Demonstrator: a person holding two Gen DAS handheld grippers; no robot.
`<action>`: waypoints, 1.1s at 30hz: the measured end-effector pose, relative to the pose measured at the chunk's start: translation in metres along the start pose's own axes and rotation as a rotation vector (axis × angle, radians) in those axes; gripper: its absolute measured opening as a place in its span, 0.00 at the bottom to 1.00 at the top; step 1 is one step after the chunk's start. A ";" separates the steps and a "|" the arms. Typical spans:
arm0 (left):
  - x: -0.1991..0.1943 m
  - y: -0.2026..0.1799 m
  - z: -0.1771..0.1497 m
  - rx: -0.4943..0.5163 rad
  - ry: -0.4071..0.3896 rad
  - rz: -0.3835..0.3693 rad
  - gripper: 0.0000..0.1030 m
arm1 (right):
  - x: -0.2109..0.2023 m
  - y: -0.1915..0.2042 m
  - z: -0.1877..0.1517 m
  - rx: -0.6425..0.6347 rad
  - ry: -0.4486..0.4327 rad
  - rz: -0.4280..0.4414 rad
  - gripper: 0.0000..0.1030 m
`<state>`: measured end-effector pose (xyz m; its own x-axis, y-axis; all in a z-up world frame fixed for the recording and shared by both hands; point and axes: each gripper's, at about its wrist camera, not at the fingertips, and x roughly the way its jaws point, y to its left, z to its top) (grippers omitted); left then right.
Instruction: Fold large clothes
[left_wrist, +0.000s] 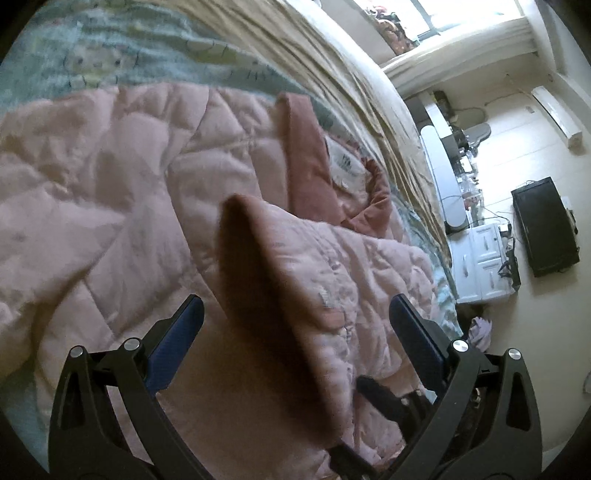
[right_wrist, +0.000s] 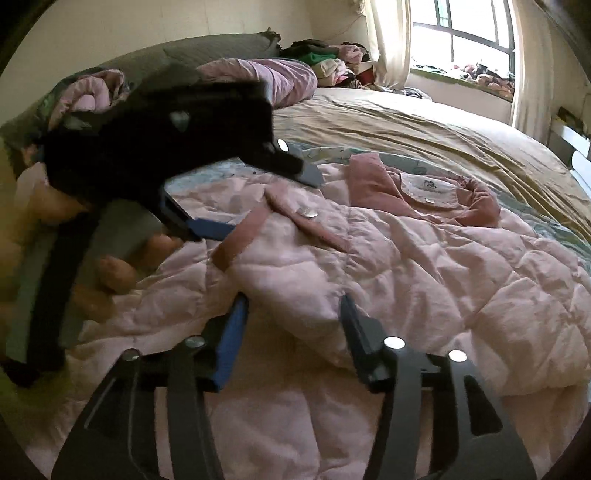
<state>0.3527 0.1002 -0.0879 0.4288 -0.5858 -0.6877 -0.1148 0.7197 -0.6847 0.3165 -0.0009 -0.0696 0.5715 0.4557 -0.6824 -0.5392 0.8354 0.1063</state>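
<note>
A pink quilted jacket (right_wrist: 424, 266) lies spread on the bed, collar and white label (right_wrist: 428, 190) toward the far side. It also fills the left wrist view (left_wrist: 110, 192). One sleeve with a darker pink cuff (right_wrist: 240, 236) is folded across the body. My left gripper (left_wrist: 295, 314) is open, its jaws standing either side of the raised sleeve cuff (left_wrist: 266, 273) without pinching it. It also shows in the right wrist view (right_wrist: 255, 199), above the cuff. My right gripper (right_wrist: 293, 314) is open over a fold near the jacket's near edge.
The bed has a tan cover (right_wrist: 424, 125) and a patterned blue-green sheet (left_wrist: 110, 55) under the jacket. Pillows and piled clothes (right_wrist: 325, 59) lie at the head. A window (right_wrist: 469, 33) is beyond. A white cabinet (left_wrist: 480, 258) and a black box (left_wrist: 543, 225) stand beside the bed.
</note>
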 end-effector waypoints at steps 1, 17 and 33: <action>0.003 0.001 -0.001 0.003 0.001 0.001 0.91 | -0.002 -0.001 0.000 0.001 -0.005 -0.005 0.54; -0.033 -0.040 -0.014 0.274 -0.192 0.074 0.13 | -0.070 -0.093 -0.031 0.184 -0.028 -0.193 0.54; -0.008 -0.005 -0.022 0.283 -0.154 0.304 0.20 | -0.057 -0.218 -0.005 0.450 0.006 -0.370 0.54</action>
<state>0.3305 0.0935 -0.0846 0.5446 -0.2850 -0.7888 -0.0159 0.9368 -0.3494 0.3981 -0.2102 -0.0575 0.6674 0.1077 -0.7369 0.0128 0.9877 0.1560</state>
